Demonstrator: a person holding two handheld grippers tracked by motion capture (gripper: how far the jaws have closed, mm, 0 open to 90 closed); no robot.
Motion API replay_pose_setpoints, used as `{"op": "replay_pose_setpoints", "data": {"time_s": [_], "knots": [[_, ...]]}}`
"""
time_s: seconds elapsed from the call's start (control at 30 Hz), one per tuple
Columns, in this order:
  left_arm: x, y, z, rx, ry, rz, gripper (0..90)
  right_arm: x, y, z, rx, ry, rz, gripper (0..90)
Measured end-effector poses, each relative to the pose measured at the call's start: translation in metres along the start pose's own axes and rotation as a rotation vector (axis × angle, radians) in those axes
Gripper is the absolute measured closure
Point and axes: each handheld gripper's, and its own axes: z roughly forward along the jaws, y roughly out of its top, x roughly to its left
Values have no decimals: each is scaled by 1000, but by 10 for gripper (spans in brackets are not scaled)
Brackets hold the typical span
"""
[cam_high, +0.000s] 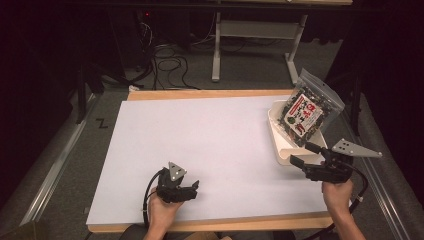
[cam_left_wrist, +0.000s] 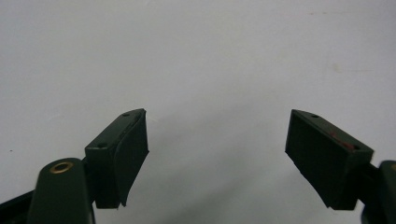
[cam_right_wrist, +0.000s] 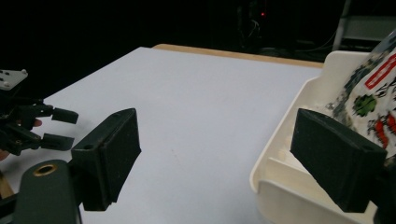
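A snack bag (cam_high: 306, 111) of dark dried food with a red-and-white label is seen standing tilted in a white tray (cam_high: 280, 145) at the far right of the white table (cam_high: 210, 140), its clear top leaning out past the tray's far rim. The right gripper (cam_high: 299, 154) is held just beside the tray's near end, its jaws spread wide and nothing between them; in the right gripper view (cam_right_wrist: 215, 158) one jaw lies over the tray's rim (cam_right_wrist: 275, 154) and the bag's printed face (cam_right_wrist: 369, 102) is seen just beyond it. The left gripper (cam_high: 195, 189) is kept low at the near left of the table, well apart from the tray, also spread and empty, with only bare surface between its jaws in the left gripper view (cam_left_wrist: 217, 154). The step in hand is judged to be the approach to the bag, with no grasp yet made. The next move would call for the right gripper to be carried farther over the tray so that an edge of the bag is taken between the jaws before they are closed. The thin, slippery film may need a firm pinch.
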Motion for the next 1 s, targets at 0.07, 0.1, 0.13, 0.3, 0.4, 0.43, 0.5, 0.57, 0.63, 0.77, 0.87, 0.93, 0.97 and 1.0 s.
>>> {"op": "replay_pose_setpoints", "data": {"time_s": [0.07,0.1,0.13,0.3,0.4,0.43,0.5,0.57,0.63,0.77,0.87,0.93,0.97,1.0], "knots": [[0,0,0,3,-1,3,218,0,-1,2,4,1,-9,179],[0,0,0,2,1,4,218,2,-5,6,12,-8,-12,200],[0,0,0,2,1,4,218,2,-6,7,11,-12,-13,200],[-1,0,0,3,1,10,222,4,-16,17,16,0,-6,201],[-3,0,1,9,2,28,238,6,-19,19,17,-20,-17,208],[-3,0,1,8,3,33,242,8,-21,20,15,-32,-20,215],[-3,0,1,7,5,34,242,11,-26,22,20,-8,-36,202],[-2,0,0,6,6,29,242,14,-30,24,16,6,-32,206],[-2,0,0,3,7,25,242,15,-32,26,18,-1,-41,200],[-3,0,0,5,4,29,242,17,-34,32,29,-37,-38,159],[-3,0,0,7,5,29,242,19,-37,36,43,-48,-43,165],[-3,0,0,6,4,28,241,20,-39,39,53,-51,-32,175],[-3,0,0,6,4,28,241,20,-39,39,53,-51,-32,175],[-3,0,1,7,4,31,241,21,-41,42,56,-67,-42,198]]}}
